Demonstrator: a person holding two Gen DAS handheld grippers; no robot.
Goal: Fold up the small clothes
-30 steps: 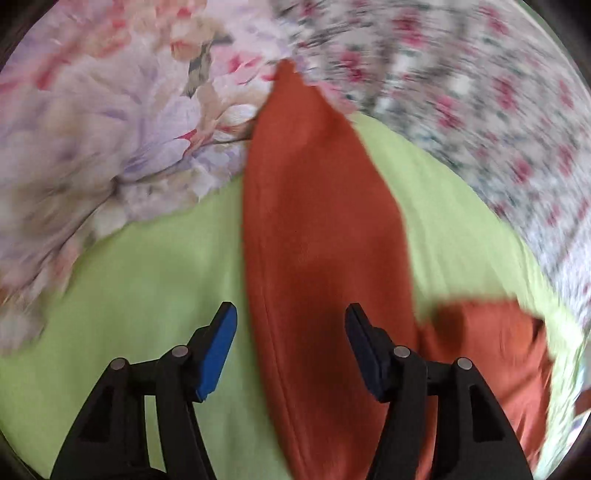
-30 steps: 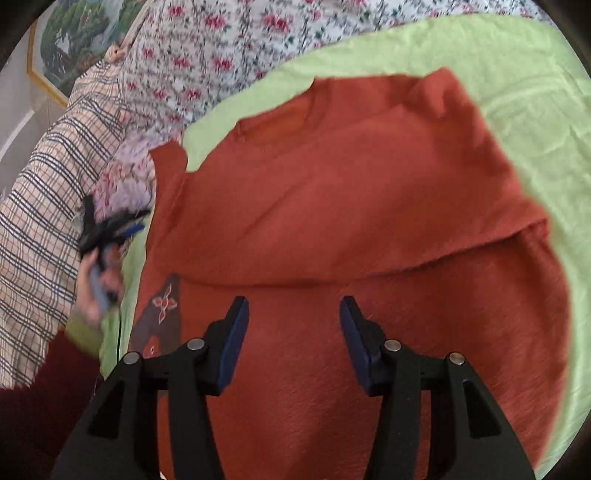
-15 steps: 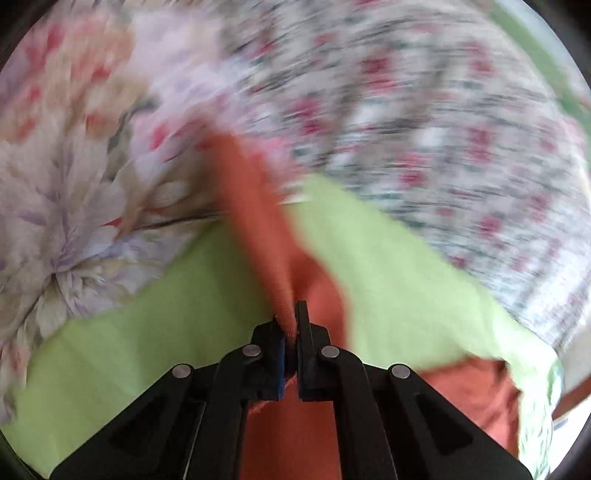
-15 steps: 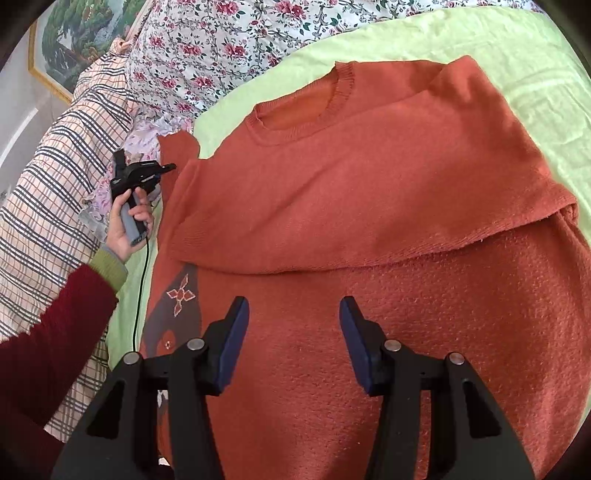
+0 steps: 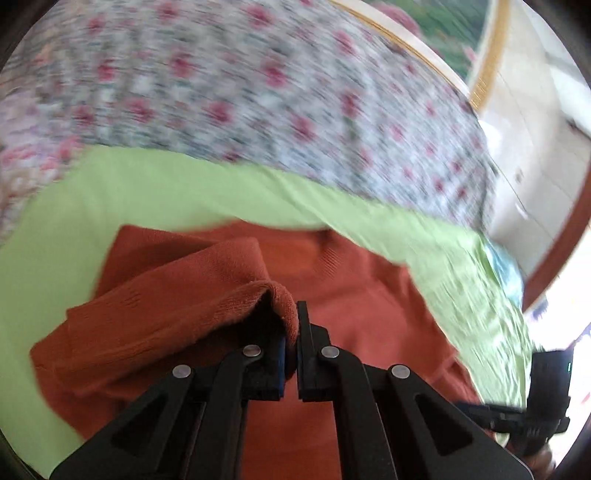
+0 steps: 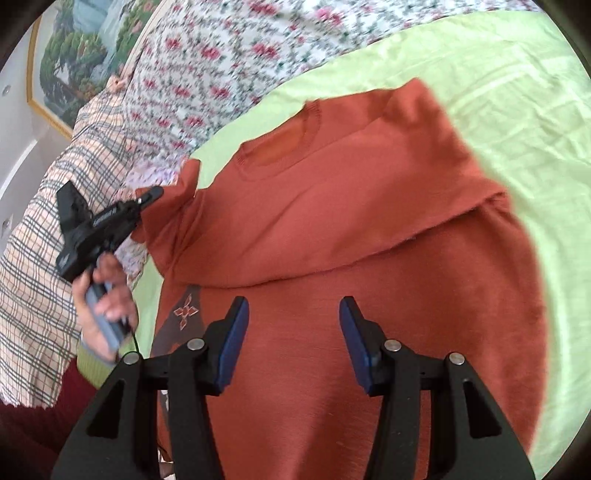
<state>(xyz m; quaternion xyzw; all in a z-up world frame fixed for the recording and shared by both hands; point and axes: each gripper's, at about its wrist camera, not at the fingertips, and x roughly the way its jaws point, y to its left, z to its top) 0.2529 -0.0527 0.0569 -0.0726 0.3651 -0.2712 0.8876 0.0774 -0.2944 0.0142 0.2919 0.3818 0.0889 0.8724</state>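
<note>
A: Left wrist view: where does the sweater [image 5: 362, 317] lie?

B: Spread on a lime-green sheet [image 5: 177, 192], with a floral cover [image 5: 229, 88] behind it, blurred. The left tool [image 5: 291, 332] is clenched on the sleeve [image 5: 177, 306], its cuff edge pinched between the black fingers. The sleeve is lifted and drawn across the sweater's body, arching up to the pinch point. At the lower right edge a second black tool [image 5: 546, 402] shows in part.

A: And the room behind?

B: A gold-framed picture [image 5: 443, 33] and pale wall at the upper right.

A: Right wrist view: what does it show?

B: The sweater [image 6: 351, 229] lies flat on the sheet [image 6: 517, 110], neckline toward the floral cover [image 6: 207, 74]. One fold already crosses its middle, and a dark patch with a diamond motif [image 6: 186, 314] shows at its left edge. The right tool [image 6: 293, 339] hangs over the lower body of the sweater, released, blue pads apart, nothing between them.

A: And the other hand?

B: At left a hand [image 6: 103, 306] with a green cuff and maroon sleeve holds the left tool [image 6: 149, 197], its tip gripping the sleeve end [image 6: 184, 181] beside a checked cloth [image 6: 40, 258]. A landscape painting [image 6: 74, 59] hangs at the upper left.
</note>
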